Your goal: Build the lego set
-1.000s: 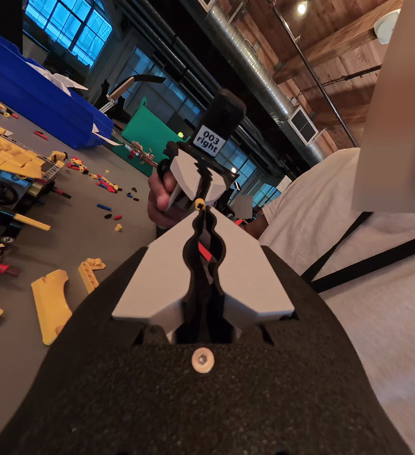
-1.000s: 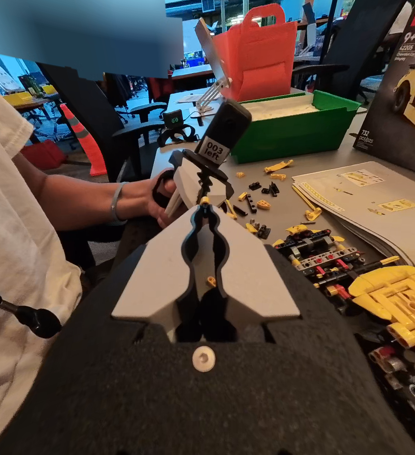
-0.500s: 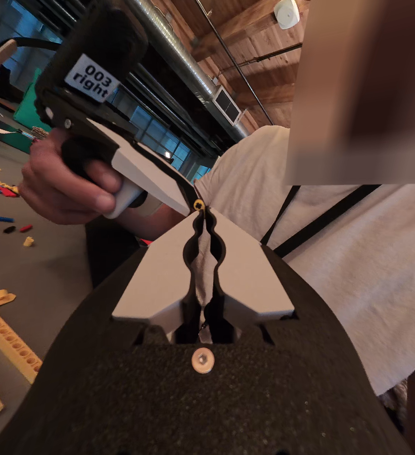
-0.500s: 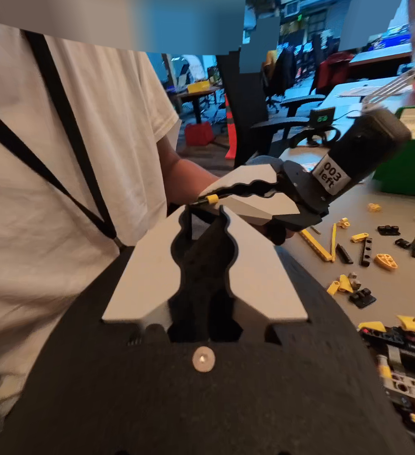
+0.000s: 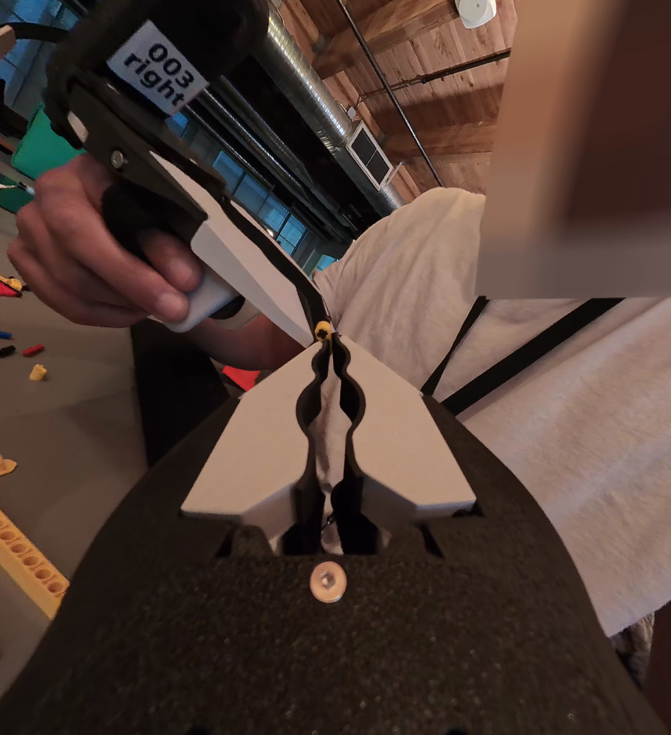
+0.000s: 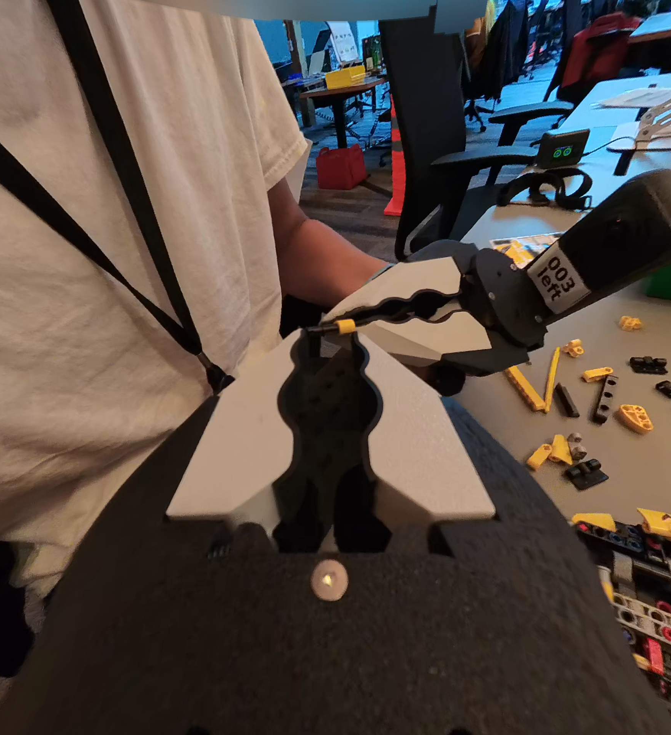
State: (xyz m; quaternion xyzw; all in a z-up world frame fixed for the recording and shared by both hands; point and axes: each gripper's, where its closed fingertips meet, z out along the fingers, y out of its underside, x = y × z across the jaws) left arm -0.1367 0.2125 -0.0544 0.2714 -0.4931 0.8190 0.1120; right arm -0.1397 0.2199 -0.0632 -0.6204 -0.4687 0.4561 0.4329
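We hold both grippers up near the chest, off the table [image 6: 624,449], tips meeting so the small piece sits at eye level for fitting. Left gripper [image 5: 327,345] has its fingers pressed nearly together, pinching a thin black axle [image 6: 319,329] that carries a yellow bush [image 6: 345,326]; in the left wrist view the bush [image 5: 322,331] shows its cross-shaped hole end-on, right at the tips. Right gripper [image 6: 331,337] stands spread, a gap between its fingers, tips either side of the axle end; we cannot tell whether they touch it. Judgement: the left steadies the axle while the right comes to grip or slide the bush. The part-built car [image 6: 652,572] waits on the table among loose parts.
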